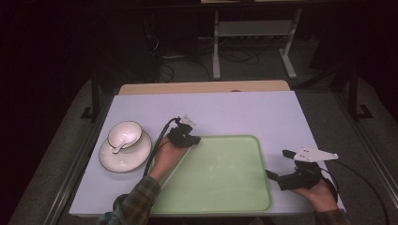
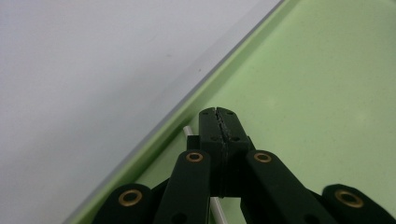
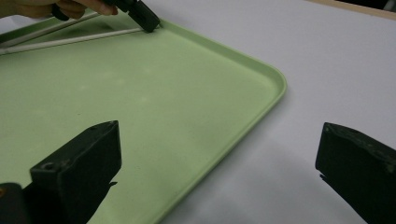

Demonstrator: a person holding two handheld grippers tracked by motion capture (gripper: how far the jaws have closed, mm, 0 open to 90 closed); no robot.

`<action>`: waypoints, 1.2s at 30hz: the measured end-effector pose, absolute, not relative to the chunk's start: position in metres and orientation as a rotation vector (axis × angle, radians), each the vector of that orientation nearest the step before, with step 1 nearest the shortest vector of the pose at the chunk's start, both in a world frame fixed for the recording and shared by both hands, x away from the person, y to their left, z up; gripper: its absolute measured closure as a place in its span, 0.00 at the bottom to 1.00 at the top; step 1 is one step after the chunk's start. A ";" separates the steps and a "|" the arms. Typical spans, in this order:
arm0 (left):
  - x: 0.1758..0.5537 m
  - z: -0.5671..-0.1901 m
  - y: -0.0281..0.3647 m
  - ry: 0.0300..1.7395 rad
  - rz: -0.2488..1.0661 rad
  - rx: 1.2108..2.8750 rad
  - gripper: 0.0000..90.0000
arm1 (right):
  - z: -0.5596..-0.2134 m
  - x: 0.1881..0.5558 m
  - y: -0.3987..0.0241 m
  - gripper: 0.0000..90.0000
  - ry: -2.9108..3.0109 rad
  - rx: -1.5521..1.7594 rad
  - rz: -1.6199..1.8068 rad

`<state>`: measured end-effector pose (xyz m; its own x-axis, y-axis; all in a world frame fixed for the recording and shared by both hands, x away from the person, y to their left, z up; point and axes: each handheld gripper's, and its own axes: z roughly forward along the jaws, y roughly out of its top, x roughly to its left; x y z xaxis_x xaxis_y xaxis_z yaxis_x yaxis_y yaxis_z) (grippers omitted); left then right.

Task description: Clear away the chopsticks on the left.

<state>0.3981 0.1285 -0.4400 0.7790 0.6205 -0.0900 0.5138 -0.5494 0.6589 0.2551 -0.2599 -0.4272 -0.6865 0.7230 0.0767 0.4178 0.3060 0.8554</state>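
Observation:
My left gripper (image 1: pixel 195 139) rests at the far left corner of a pale green tray (image 1: pixel 220 173), jaws pressed together. In the left gripper view its shut tips (image 2: pixel 218 112) sit just inside the tray's rim (image 2: pixel 187 112), and a thin white stick (image 2: pixel 187 130) passes beneath them. From the right gripper view, two white sticks (image 3: pixel 70 39) lie in the tray (image 3: pixel 140 93) and run up to the left gripper (image 3: pixel 152 23). My right gripper (image 1: pixel 277 163) hovers at the tray's right edge, open and holding nothing (image 3: pixel 219 154).
A white bowl (image 1: pixel 124 133) with a white spoon (image 1: pixel 117 147) in it stands on a white plate (image 1: pixel 124 161) left of the tray. The tray lies on a pale mat (image 1: pixel 225 112) over the table. Frame legs and cables stand beyond the far edge.

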 end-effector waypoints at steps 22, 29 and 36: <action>0.361 -0.433 0.164 0.826 0.170 2.237 1.00 | -0.427 0.255 -0.259 0.00 2.258 1.027 1.325; 0.340 -0.436 0.176 0.823 0.146 2.244 1.00 | -0.427 0.255 -0.259 0.00 2.260 1.025 1.323; 0.331 -0.439 0.180 0.827 0.147 2.280 1.00 | -0.428 0.255 -0.259 0.00 2.262 1.026 1.322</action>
